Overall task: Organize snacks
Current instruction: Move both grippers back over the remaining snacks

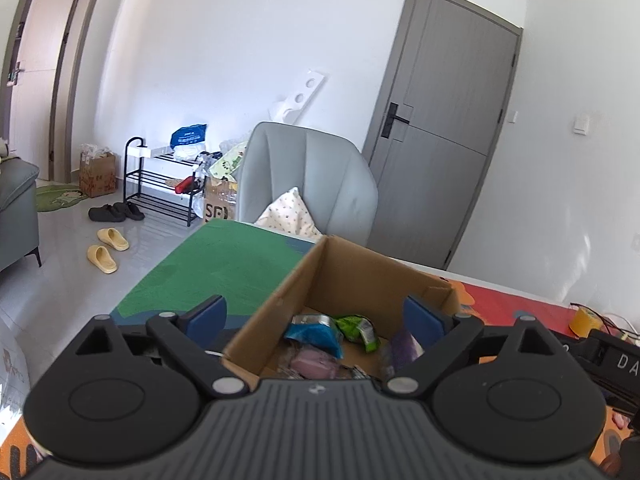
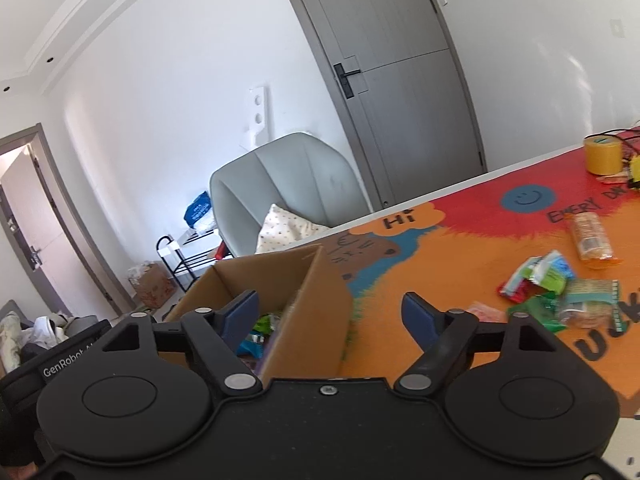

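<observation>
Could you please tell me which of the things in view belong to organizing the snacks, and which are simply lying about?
Part of the job:
cardboard box
snack packets in the box
loose snack packets on the table
left gripper, open
right gripper, open

Just lying about:
yellow tape roll
grey armchair
shoe rack
yellow slippers

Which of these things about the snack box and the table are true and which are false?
1. The cardboard box has snacks inside. True.
2. The left gripper is squeezing a snack. False: it is open and empty.
3. Snack packets lie on the mat beside the box. True.
4. The grey door stands open. False: it is closed.
5. The right gripper is open. True.
</observation>
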Demonstrator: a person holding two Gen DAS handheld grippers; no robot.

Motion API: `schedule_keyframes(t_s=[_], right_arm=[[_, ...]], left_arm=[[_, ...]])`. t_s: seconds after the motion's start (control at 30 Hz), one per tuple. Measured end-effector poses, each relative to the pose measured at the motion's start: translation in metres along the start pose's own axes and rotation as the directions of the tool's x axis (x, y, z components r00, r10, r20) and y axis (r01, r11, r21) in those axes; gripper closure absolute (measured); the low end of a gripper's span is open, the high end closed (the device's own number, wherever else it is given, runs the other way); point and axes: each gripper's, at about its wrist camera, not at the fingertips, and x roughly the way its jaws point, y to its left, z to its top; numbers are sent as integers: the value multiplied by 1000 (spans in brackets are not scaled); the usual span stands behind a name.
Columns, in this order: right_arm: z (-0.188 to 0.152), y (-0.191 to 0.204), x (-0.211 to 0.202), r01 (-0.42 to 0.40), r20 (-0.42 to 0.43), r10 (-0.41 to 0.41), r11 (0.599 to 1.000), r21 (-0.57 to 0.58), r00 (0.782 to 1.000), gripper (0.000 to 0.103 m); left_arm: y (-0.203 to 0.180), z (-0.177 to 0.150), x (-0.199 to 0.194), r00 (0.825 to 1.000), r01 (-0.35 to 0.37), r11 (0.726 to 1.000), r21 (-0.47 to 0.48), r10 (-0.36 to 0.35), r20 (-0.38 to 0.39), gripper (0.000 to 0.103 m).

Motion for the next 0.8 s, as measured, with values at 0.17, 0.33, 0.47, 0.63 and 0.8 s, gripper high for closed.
schedule_keyframes(t_s=[0.17, 0.33, 0.47, 0.63, 0.8], right_arm=[[0, -17, -16, 41, 10, -41, 999, -1, 999, 12], [-1, -35, -28, 78, 13, -78, 997, 14, 997, 4], [-2, -50, -36, 105, 21, -106, 994, 25, 994, 0], [-3, -68, -47, 134, 25, -135, 990, 41, 991, 0], [-3, -87, -58, 166, 33, -168, 984, 59, 985, 0]], left_arm=[[-19, -8, -6, 1000, 17, 999, 44, -17, 1, 4], [-38, -14, -9, 999, 46, 996, 80, -45, -11, 3], [-51, -20, -12, 997, 72, 992, 108, -70, -22, 2], [-64, -27, -18, 994, 105, 986, 128, -101, -39, 2], [-80, -31, -22, 990, 141, 979, 149, -135, -49, 1]])
